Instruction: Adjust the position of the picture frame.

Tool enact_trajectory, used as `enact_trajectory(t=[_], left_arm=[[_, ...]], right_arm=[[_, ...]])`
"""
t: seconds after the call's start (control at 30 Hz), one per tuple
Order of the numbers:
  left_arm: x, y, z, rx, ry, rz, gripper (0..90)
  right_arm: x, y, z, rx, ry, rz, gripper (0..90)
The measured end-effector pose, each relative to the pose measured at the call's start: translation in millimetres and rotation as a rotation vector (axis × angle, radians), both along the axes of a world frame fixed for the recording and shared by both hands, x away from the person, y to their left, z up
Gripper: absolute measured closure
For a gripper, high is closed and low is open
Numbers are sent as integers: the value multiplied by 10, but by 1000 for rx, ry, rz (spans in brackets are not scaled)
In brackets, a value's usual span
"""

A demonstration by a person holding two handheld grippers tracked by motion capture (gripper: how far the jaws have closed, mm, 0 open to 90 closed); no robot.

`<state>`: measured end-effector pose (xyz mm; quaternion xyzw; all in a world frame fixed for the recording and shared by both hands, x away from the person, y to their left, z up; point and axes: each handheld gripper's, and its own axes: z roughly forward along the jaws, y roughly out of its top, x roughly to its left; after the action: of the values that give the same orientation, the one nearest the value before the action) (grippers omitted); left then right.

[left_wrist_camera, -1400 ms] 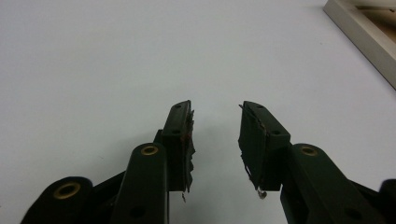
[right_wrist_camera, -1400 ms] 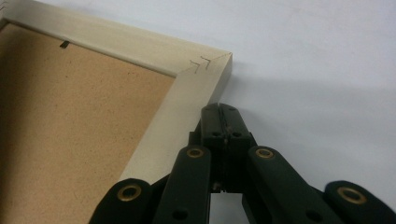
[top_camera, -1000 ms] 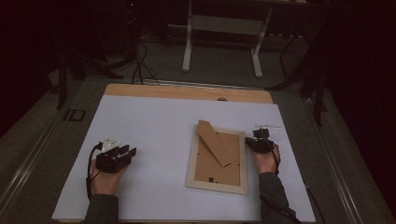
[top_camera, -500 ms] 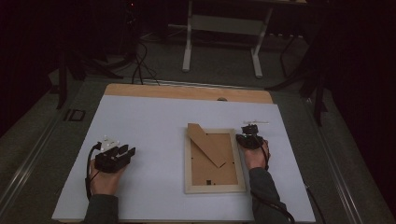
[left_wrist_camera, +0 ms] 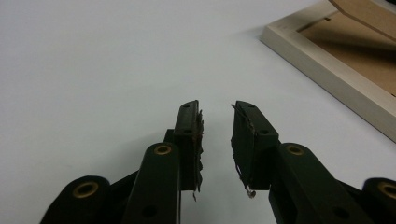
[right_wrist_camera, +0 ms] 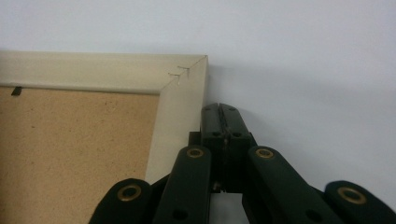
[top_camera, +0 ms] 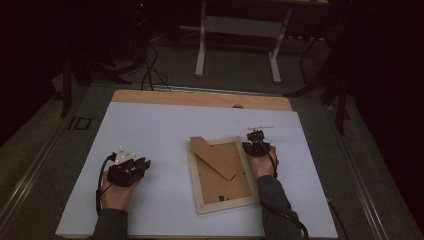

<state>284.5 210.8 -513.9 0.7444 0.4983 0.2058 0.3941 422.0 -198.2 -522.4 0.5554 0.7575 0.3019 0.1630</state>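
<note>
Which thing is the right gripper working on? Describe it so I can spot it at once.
On the white table sheet, right of centre, lies a picture frame face down, pale wood around a brown backing board. Its hinged stand flap marks it; the right gripper sits shut against its right edge.

Both forearms enter from the near edge in the high view. The left hand (top_camera: 116,194) holds the black two-jaw left gripper (top_camera: 141,165) low and well out to the left, jaws parted with a clear gap and pointing forward and to the right. The right hand (top_camera: 263,165) holds the black two-jaw right gripper (top_camera: 255,136) pointing away from the person, jaws pressed together.
</note>
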Motion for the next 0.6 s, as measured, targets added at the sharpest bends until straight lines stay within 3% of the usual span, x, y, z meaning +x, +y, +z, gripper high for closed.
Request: enact_trajectory(t=[0.6], left_arm=[[10,-45,-8,5,5,-27,754]], right_arm=[[18,447,9,-18,11,103,899]])
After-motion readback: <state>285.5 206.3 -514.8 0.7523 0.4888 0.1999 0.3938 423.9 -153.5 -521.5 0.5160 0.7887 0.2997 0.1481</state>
